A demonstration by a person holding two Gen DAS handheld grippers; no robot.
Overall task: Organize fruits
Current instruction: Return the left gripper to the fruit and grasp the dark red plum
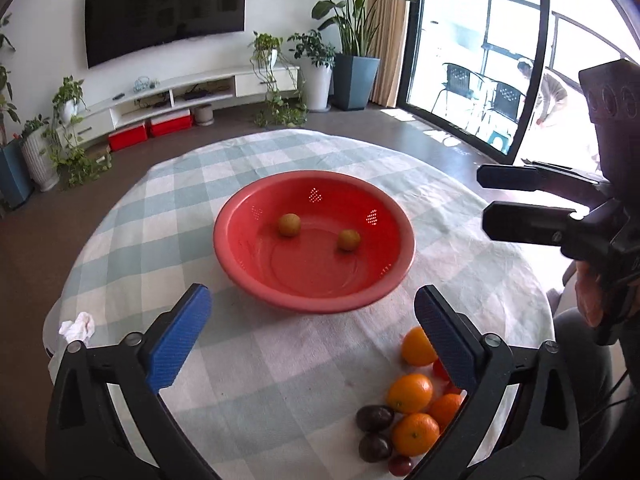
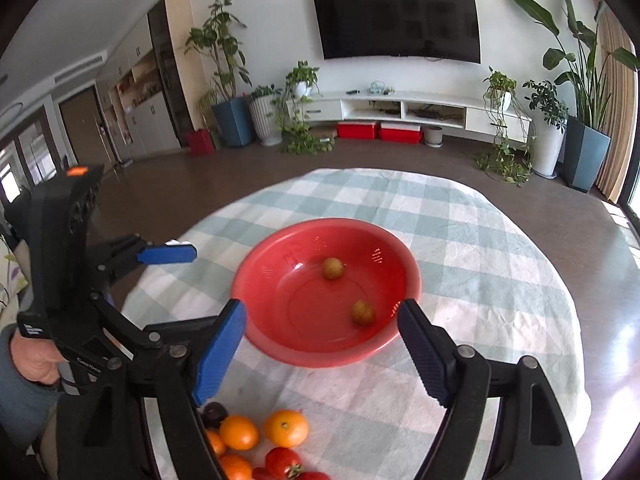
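The left claw's finger (image 1: 448, 344) hides part of the oranges (image 1: 410, 392); tomatoes (image 2: 282, 462) are cropped.

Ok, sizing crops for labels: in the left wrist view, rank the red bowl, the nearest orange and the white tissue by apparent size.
1. Red bowl, by far.
2. Orange.
3. Tissue, looks about the orange's size; the orange sits nearer the camera, so their order is unsure.

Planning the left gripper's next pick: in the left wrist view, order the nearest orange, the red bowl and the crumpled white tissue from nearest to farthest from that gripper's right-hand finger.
1. Nearest orange: right beside that finger, partly hidden by it.
2. Red bowl: ahead, mid-table, near rim toward the finger.
3. Crumpled white tissue: far left table edge, beyond the other finger.
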